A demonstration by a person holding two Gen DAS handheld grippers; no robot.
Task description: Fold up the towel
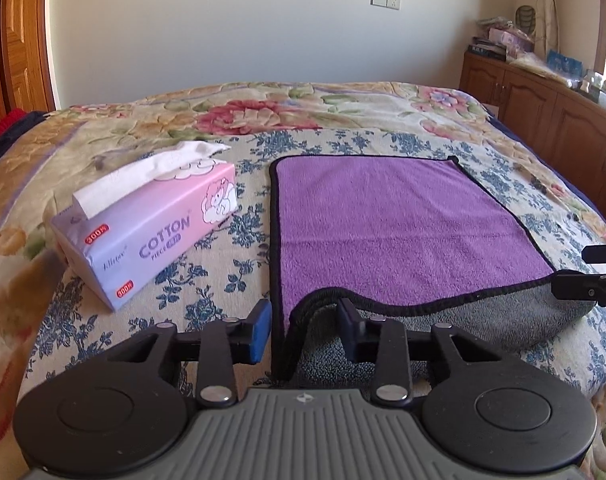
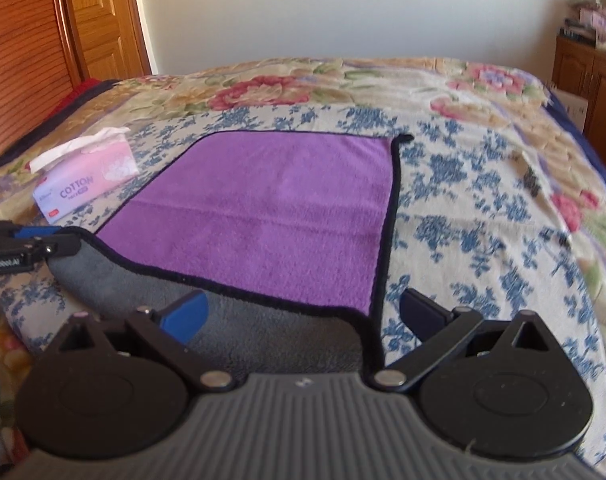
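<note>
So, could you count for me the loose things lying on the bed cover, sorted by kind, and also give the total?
Towel: 1 (purple, near edge turned up showing grey)
Tissue box: 1 (pink and lilac, a tissue sticking out)
Total: 2

Purple towel (image 1: 399, 224), near edge curled up showing grey

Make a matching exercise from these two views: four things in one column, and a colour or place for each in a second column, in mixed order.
Things:
1. towel top side
2. towel underside
3. tissue box
4. left claw

Descriptions:
A. grey
B. left of the towel, on the bedspread
C. purple
D. at the towel's near left corner

Pairs: 1-C, 2-A, 3-B, 4-D
</note>
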